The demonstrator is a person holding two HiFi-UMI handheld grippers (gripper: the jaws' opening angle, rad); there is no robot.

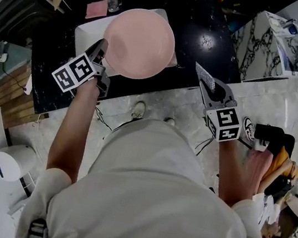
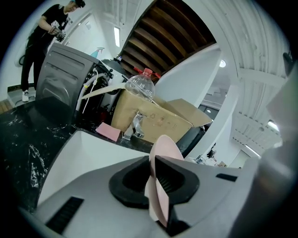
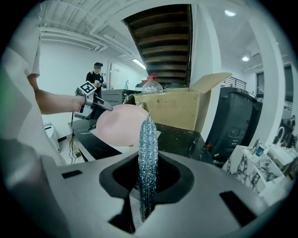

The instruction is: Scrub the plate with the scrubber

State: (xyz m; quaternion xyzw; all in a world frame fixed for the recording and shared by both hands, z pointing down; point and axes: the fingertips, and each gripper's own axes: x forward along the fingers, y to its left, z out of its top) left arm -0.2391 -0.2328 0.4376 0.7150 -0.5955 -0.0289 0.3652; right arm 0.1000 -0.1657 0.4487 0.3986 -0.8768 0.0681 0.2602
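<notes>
Because my own torso fills the lower half of the head view, the near edge of the black counter [image 1: 207, 35] is hidden from me. One white sink [image 1: 86, 36] is set in it, and I see only its left part, the rest being covered by the plate. One cardboard box [image 3: 181, 109] stands behind the sink; the head view cuts it off at the top.

One pink plate [image 1: 139, 44] hangs over the sink, clear of the counter. The left hand-held gripper [image 1: 101, 51] is clamped on its left rim. In the left gripper view the plate [image 2: 164, 148] shows edge-on only, its lower rim lost between the dark pads.

The right hand-held gripper [image 1: 204, 78] is out to the right, over the counter's front edge and well apart from the plate. It is clenched on one glittery silver-blue scrubber [image 3: 148, 153], which stands upright between the jaws with its bottom end sunk out of sight.

One clear bottle [image 2: 139, 86] with a red cap shows in front of the box. One tap [image 2: 136, 125] stands at the sink's back edge. Just beside it lies one flat pink piece [image 2: 108, 131], perhaps a sponge or cloth; it is too small to tell.
</notes>
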